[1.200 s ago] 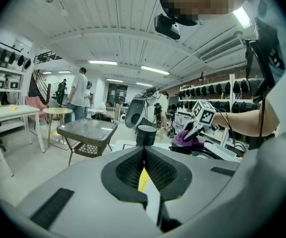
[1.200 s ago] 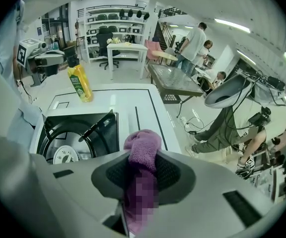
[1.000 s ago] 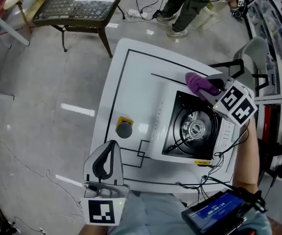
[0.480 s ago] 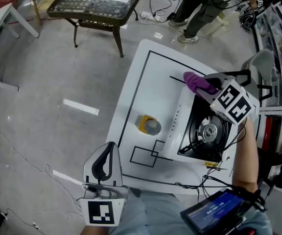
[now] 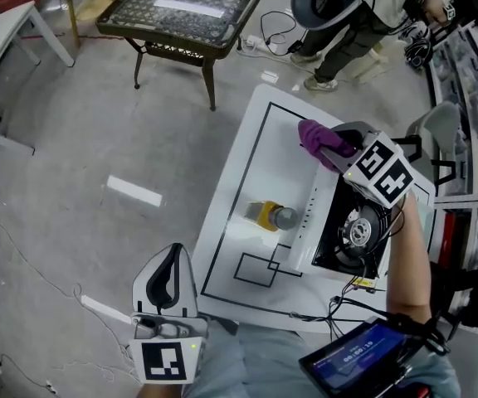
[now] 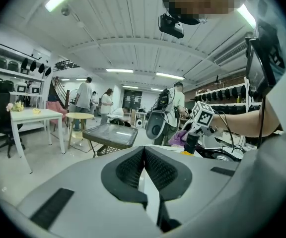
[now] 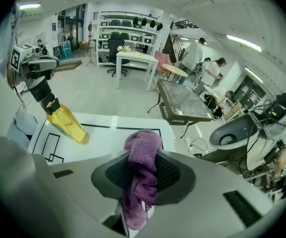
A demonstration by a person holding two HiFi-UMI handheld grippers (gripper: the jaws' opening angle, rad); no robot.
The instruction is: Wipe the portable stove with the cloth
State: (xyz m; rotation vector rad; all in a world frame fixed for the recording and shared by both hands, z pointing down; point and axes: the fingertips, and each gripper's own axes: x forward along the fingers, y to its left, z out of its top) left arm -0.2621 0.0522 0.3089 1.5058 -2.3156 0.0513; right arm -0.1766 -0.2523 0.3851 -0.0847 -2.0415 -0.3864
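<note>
Right gripper view: R tool (image 7: 143, 175) grips cloth (image 7: 142, 143); head view adds stove (image 5: 348, 232).

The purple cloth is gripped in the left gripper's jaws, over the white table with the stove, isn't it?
Wrong gripper. The purple cloth is pinched in the right gripper's jaws, as the right gripper view shows; the left gripper's jaws are shut on nothing. It is indeed over the white table with the stove.

a yellow bottle (image 5: 268, 215) stands on the white table (image 5: 247, 172).
</note>
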